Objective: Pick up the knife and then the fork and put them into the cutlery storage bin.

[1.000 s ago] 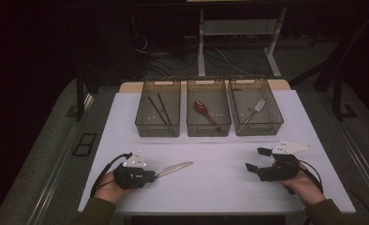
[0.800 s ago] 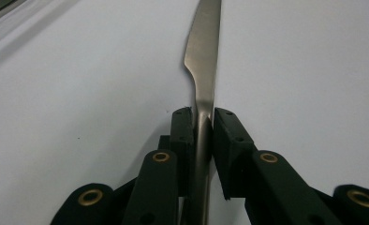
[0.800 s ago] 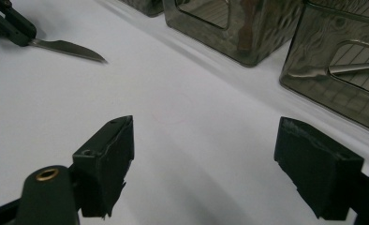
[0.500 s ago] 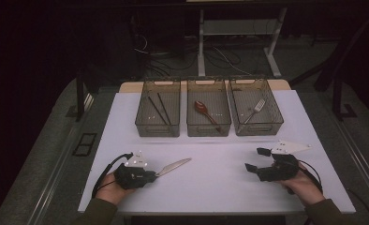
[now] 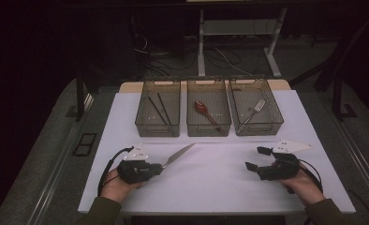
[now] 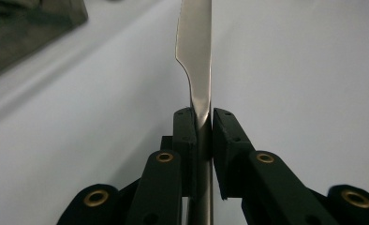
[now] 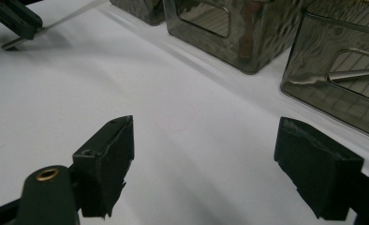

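My left gripper (image 5: 160, 166), in the lower left of the high view, is clamped on the knife (image 5: 178, 155) by its handle, the blade pointing toward the upper right above the white table (image 5: 220, 187). My right gripper (image 5: 255, 159), lower right, sits with its jaws wide apart, holding nothing. To do this well I judge I should keep the clamp firm, hold the blade level, and carry it over a bin rim without clipping it. Across the upper middle stand three bins: the left bin (image 5: 143, 123) holds chopsticks (image 5: 157, 108), the middle bin (image 5: 192, 124) a red spoon (image 5: 205, 111), the right bin (image 5: 274, 119) a fork (image 5: 254, 110).
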`<state>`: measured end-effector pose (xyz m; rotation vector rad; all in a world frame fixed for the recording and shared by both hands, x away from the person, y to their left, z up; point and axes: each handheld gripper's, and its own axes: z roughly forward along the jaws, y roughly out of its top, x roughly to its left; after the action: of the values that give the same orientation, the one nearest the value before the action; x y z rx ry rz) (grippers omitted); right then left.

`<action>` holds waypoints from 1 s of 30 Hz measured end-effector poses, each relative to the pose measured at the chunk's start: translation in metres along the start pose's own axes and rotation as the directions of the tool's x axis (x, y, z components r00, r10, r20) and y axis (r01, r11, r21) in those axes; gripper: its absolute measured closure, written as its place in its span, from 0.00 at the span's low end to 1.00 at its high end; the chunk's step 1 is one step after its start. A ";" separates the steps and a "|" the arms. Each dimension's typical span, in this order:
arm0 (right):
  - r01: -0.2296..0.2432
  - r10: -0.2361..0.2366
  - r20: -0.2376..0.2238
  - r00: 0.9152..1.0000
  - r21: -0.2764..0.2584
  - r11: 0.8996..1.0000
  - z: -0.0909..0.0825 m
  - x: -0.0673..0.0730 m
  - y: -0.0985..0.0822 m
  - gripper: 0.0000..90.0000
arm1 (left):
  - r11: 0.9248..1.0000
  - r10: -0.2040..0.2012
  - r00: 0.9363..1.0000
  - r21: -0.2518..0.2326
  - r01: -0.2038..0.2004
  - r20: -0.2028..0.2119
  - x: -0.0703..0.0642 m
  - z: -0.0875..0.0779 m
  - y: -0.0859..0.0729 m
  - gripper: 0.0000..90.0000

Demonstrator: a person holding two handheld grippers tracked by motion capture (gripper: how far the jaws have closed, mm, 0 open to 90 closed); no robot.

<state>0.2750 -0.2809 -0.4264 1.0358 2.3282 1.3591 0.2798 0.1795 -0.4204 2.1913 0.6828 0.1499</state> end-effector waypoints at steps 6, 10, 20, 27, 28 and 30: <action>-0.009 0.009 -0.003 1.000 -0.014 1.000 -0.001 -0.001 0.001 0.22 | 0.998 0.030 0.999 -0.057 -0.029 0.021 -0.006 0.006 0.021 0.88; -0.019 0.018 -0.011 1.000 -0.033 0.999 -0.002 0.000 0.005 0.22 | 0.995 0.048 0.998 -0.094 -0.044 0.040 -0.012 0.013 0.037 0.88; -0.030 0.027 -0.090 0.996 -0.031 0.999 0.005 0.007 0.033 0.18 | 0.985 0.077 0.995 -0.162 -0.067 0.058 -0.024 0.032 0.068 0.88; -0.045 0.035 -0.143 0.989 -0.067 0.997 0.023 0.019 0.055 0.31 | 0.979 0.065 0.998 -0.195 -0.059 0.023 -0.028 0.047 0.083 0.88; -0.057 0.045 -0.158 0.986 -0.073 0.996 0.026 0.020 0.058 0.37 | 0.979 0.060 0.998 -0.198 -0.056 0.017 -0.028 0.049 0.085 0.88; -0.084 0.066 -0.187 0.980 -0.089 0.992 0.031 0.021 0.065 0.46 | 0.977 0.055 0.998 -0.208 -0.051 0.012 -0.029 0.054 0.088 0.88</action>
<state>0.3059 -0.2253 -0.3855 1.0178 2.3440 1.6438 0.3096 0.0821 -0.3869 2.0083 0.5722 0.2197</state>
